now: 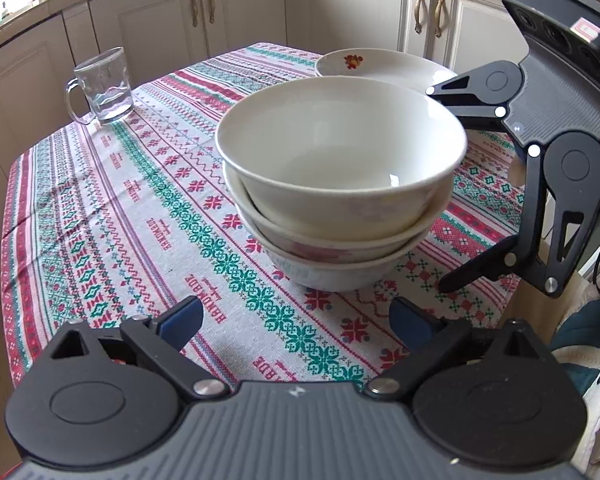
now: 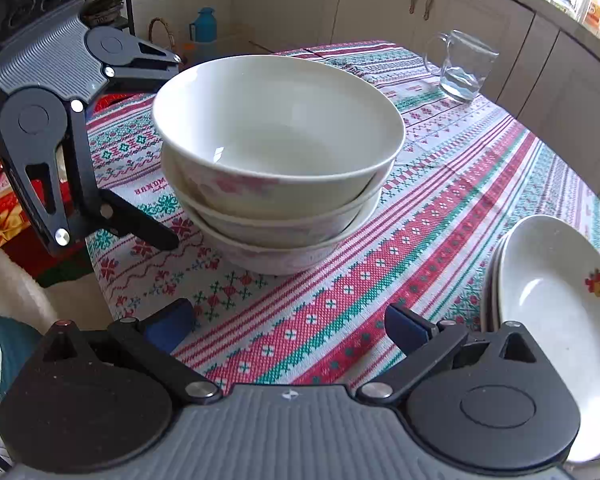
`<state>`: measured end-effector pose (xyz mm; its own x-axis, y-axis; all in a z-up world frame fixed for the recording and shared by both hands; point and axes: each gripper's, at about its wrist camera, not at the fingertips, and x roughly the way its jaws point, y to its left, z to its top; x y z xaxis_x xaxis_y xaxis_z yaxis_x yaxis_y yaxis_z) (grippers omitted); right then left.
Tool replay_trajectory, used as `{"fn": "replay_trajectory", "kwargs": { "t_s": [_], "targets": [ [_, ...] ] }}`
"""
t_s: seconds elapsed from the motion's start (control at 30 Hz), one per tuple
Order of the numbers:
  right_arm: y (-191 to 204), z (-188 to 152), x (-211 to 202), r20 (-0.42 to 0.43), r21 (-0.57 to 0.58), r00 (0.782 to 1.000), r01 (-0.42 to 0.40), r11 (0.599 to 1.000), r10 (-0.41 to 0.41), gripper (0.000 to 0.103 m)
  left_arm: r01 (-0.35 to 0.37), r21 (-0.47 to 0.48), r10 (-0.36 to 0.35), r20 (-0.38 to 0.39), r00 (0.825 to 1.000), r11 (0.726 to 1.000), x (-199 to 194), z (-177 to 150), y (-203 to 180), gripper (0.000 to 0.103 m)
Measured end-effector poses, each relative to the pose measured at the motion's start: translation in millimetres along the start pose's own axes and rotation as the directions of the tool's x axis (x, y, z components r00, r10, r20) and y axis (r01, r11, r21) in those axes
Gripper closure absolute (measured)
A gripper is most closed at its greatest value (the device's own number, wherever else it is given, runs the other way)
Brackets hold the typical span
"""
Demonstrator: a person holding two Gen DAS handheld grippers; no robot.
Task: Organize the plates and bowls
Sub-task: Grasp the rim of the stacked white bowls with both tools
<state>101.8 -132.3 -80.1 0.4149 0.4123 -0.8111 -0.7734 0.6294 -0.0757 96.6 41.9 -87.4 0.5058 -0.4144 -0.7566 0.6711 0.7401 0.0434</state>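
Three white bowls are nested in a stack (image 1: 340, 152) (image 2: 276, 128) on the patterned tablecloth (image 1: 140, 220). My left gripper (image 1: 296, 320) is open just short of the stack, nothing between its blue pads (image 1: 180, 320). From the other side my right gripper (image 2: 290, 326) is open too, also empty. Each shows in the other's view: the right gripper (image 1: 438, 188) and the left gripper (image 2: 175, 150) stand beside the stack, fingers spread on either side of it; I cannot tell whether they touch it. A stack of white plates (image 1: 380, 66) (image 2: 548, 280) with a flower print lies beyond the bowls.
A clear glass mug (image 1: 104, 88) (image 2: 464, 68) stands near a table corner. Cream cabinets (image 1: 240, 12) run behind the table. A blue flask (image 2: 204, 28) and a red box (image 2: 4, 216) are off the table's edge.
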Motion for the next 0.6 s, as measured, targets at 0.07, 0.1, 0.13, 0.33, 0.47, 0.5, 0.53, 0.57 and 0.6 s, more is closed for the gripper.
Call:
{"fn": "replay_trajectory", "kwargs": {
  "t_s": [0.07,0.1,0.13,0.33,0.47,0.5,0.53,0.57,0.6],
  "targets": [
    [-4,2,4,0.002,0.01,1.0,-0.021,1.0,0.021,0.0,0.01,0.007,-0.01,-0.009,1.0,1.0,4,1,1,0.004],
    [-7,3,6,0.0,0.023,0.999,-0.038,0.999,0.038,0.0,0.017,0.01,-0.017,-0.014,1.0,1.0,6,1,2,0.004],
    [-10,4,8,-0.003,0.04,0.998,-0.057,0.998,0.057,0.0,0.027,0.011,-0.027,-0.016,1.0,1.0,8,1,3,0.004],
    [-14,7,14,0.019,0.018,0.997,-0.073,0.997,0.073,0.0,0.087,0.02,-0.087,-0.016,0.996,0.996,16,4,13,0.004],
    [-15,10,16,0.025,-0.004,0.996,-0.083,0.997,0.083,0.0,0.107,0.05,-0.106,-0.023,0.994,0.993,19,8,15,0.004],
    [-16,12,17,0.025,-0.009,0.996,-0.085,0.996,0.085,0.0,0.108,0.054,-0.107,-0.025,0.994,0.993,20,9,16,0.004],
    [-17,13,19,0.024,-0.015,0.996,-0.088,0.996,0.089,0.0,0.111,0.054,-0.109,-0.03,0.994,0.992,21,11,16,0.005],
    [-18,15,20,0.022,-0.018,0.996,-0.092,0.996,0.092,0.0,0.114,0.054,-0.112,-0.033,0.993,0.992,21,13,16,0.006],
    [-18,17,21,0.019,-0.022,0.996,-0.092,0.995,0.093,0.0,0.118,0.059,-0.116,-0.031,0.993,0.991,20,14,16,0.007]
  ]
}}
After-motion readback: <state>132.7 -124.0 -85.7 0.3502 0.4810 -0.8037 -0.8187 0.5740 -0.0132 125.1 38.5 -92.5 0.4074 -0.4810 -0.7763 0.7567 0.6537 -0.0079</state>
